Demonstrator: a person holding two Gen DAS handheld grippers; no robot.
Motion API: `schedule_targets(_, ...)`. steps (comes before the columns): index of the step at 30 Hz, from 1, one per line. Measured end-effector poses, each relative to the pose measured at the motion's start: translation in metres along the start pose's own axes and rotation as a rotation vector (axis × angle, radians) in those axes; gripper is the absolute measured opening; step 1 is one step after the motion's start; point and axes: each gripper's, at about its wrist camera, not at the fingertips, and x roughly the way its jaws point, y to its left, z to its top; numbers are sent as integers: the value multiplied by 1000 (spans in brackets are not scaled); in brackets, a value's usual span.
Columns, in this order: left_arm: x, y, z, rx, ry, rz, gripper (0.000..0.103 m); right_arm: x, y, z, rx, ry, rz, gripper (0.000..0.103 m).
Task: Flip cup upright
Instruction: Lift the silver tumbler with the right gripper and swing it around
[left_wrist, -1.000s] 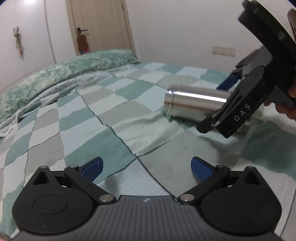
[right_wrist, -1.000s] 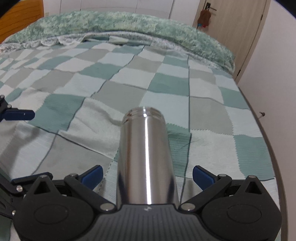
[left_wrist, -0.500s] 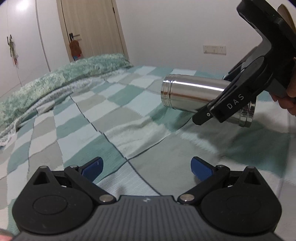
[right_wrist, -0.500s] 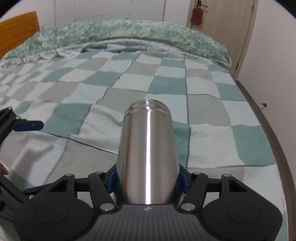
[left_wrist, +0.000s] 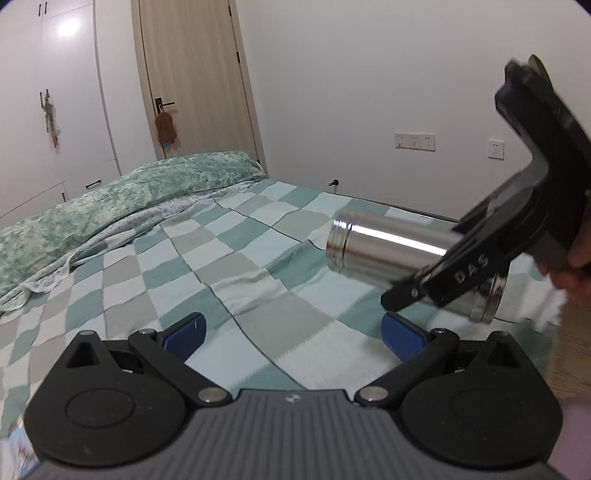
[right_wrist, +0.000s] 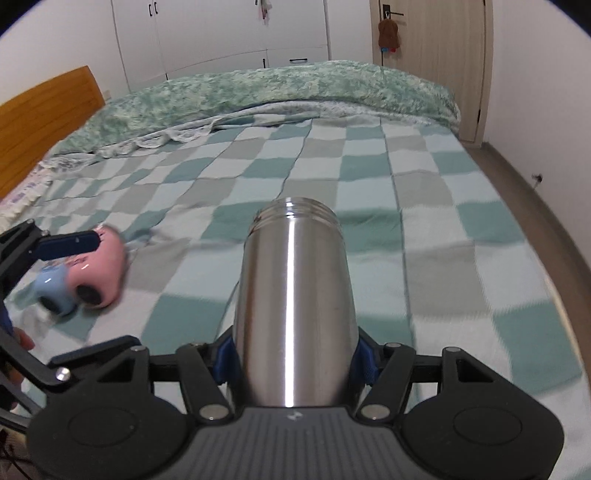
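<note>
My right gripper (right_wrist: 293, 363) is clamped on the steel cup (right_wrist: 295, 295) near its base, holding it on its side above the checked bedspread (right_wrist: 424, 206), threaded mouth pointing away, so I judge I can swing that mouth upward. My left gripper (left_wrist: 291, 330) hangs nearby, fingers spread and holding nothing.

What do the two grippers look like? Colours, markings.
Both match: left gripper and right gripper have ribbed grey bodies with a small logo, black linkage arms on round black discs with silver pivots, and blue pads. "DAS" is printed white on the right gripper's side.
</note>
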Motion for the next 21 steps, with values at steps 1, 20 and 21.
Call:
schedule_targets(1,-10,-5,-3,-5,4,5,103,-4,4,-9,7,5,8,62)
schedule_targets(20,-112,-51,-92,-96,83,175,103,26,76,-112,187,102,100,62)
schedule_targets(21,-114,-50,-95,-104,85,181,103,33,79,-115,195,117,91,63)
